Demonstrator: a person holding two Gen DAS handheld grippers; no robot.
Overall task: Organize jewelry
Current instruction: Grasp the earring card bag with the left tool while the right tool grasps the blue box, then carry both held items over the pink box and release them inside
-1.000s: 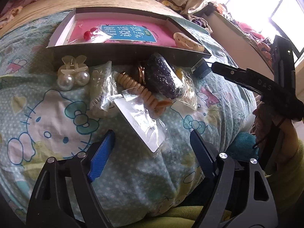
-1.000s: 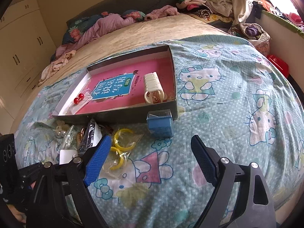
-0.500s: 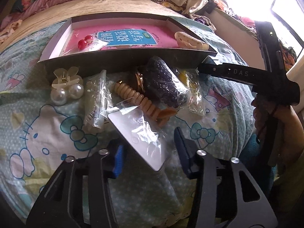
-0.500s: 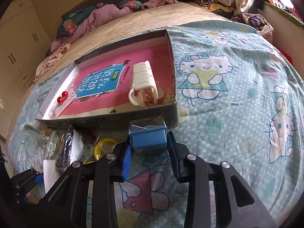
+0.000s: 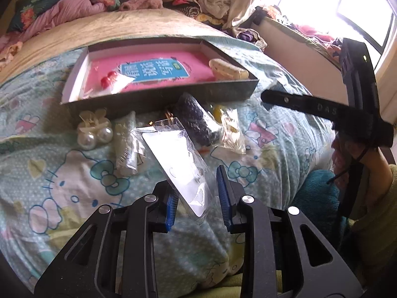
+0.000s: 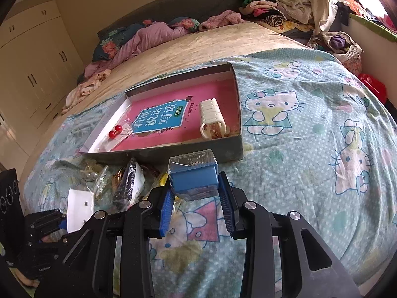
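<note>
Both cameras sat low and close over the bed, looking along their fingers; both saw the flat box [image 5: 158,94] [image 6: 173,152].

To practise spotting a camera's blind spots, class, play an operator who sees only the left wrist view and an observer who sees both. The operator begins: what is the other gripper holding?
Observer: The right gripper is shut on a blue box with a clear lid, just in front of the tray.
Operator: My left gripper grips the clear packet. Is the cream hair claw empty?
Observer: No, the right wrist view shows something amber inside its near end.
Operator: What stands left of the bed?
Observer: Cream wardrobe doors with dark handles.
</note>
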